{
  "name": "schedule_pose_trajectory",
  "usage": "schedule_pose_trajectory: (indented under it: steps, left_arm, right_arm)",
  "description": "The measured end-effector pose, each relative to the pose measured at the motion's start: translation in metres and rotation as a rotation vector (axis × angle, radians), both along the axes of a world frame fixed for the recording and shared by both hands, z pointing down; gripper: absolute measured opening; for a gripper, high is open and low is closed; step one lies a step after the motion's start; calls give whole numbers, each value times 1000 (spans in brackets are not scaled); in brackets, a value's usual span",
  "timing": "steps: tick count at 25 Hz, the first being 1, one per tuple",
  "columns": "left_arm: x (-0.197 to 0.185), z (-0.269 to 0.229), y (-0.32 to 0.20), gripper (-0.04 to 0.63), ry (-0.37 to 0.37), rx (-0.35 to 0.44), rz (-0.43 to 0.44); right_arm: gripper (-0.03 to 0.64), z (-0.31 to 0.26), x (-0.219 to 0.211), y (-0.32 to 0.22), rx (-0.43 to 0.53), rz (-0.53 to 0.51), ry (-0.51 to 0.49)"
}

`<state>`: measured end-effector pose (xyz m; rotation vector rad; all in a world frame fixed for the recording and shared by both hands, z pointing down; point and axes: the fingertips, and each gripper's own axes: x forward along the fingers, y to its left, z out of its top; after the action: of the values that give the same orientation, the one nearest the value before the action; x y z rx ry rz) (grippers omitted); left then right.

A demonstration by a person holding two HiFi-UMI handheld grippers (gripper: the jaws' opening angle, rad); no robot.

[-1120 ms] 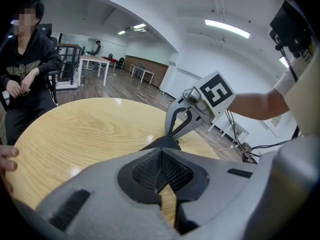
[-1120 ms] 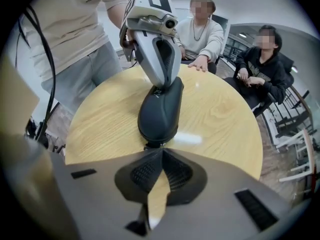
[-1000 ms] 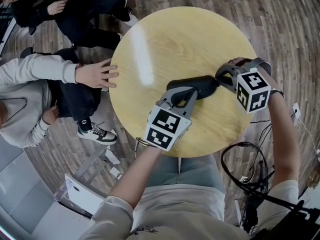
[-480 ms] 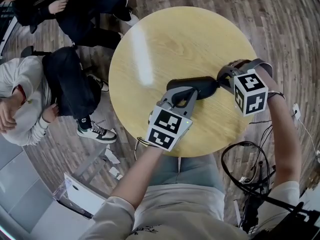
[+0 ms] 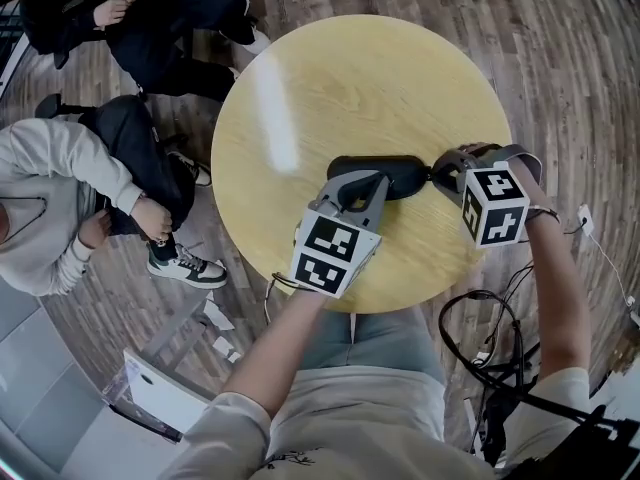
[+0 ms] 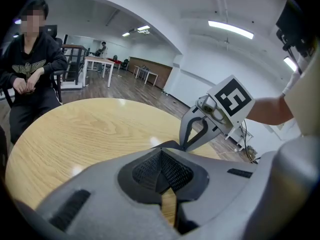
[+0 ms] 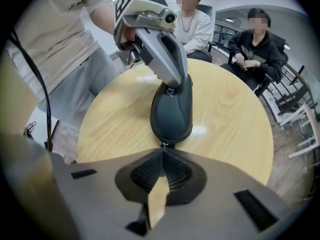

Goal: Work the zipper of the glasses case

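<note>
A black glasses case [image 5: 400, 173] lies across the middle of the round wooden table [image 5: 300, 88]. My left gripper [image 5: 372, 181] is shut, and its tips press down on the top of the case [image 7: 172, 114] near its far end in the right gripper view. My right gripper [image 5: 436, 175] is at the case's right end, shut on the small metal zipper pull [image 7: 162, 145]. In the left gripper view only a dark edge of the case [image 6: 169, 144] shows past the closed pads, with the right gripper [image 6: 186, 145] just behind it.
Two people sit beside the table's far left: one in a light top [image 5: 60, 198], one in black [image 5: 150, 8]. Cables [image 5: 490, 338] lie on the wood floor at my right. A white box [image 5: 165, 393] sits on the floor at my left.
The seated person's hand has come off the table's left edge. My right gripper has moved a little nearer to me and leftward with the zipper pull. The left gripper stays on the case.
</note>
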<state>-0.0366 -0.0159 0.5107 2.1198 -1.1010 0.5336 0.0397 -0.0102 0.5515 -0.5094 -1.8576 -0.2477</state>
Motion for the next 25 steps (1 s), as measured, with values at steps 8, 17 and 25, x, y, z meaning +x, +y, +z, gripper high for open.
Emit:
schedule_pose_trajectory:
  steps: [8,17,25]
  left_arm:
    - [-1,-1,0,2,16,-5,3]
    - [-15,-8,1,2,-68,-1,90]
    - [-12,0,4,2,-70,-42,137]
  right_arm:
    - [2,-1,-15,34,-43,366,-61]
    - [2,-1,-6,17,75,697,-152]
    - [2,-1,-3,-31,136,650,-176]
